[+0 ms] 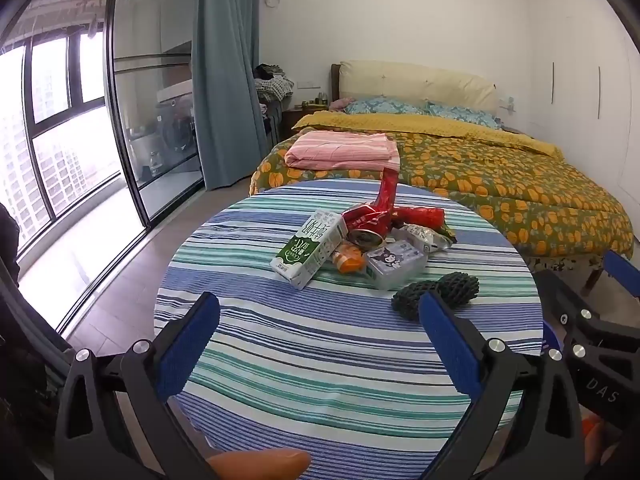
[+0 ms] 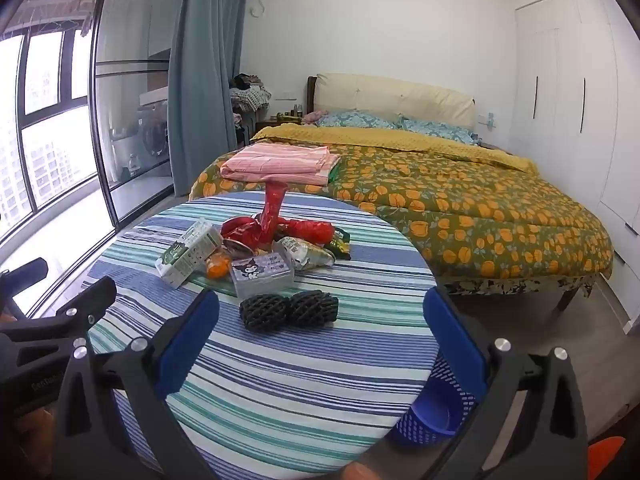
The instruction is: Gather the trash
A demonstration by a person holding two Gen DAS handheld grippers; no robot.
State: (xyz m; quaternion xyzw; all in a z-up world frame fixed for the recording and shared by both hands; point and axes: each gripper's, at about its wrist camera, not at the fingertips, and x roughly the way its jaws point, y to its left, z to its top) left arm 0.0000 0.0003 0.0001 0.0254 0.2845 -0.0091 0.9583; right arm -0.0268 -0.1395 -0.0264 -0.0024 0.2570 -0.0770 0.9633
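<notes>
Both tongs open above the near edge of the worktop.

The left tongs [image 1: 320, 344] and right tongs [image 2: 320, 344] grip nothing; the trash pile [image 1: 360, 240] lies further on the striped worktop [image 1: 320, 380], black foam nets [image 2: 289, 310] nearest, a blue basket [image 2: 428, 416] right below.

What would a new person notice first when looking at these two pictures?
The eye goes first to the heap of trash in the middle of the round striped table, above all the twisted red wrapper standing up over the green and white carton. Nearer the camera lies a black foam net. Behind the table is the bed with its orange-flowered cover.
</notes>
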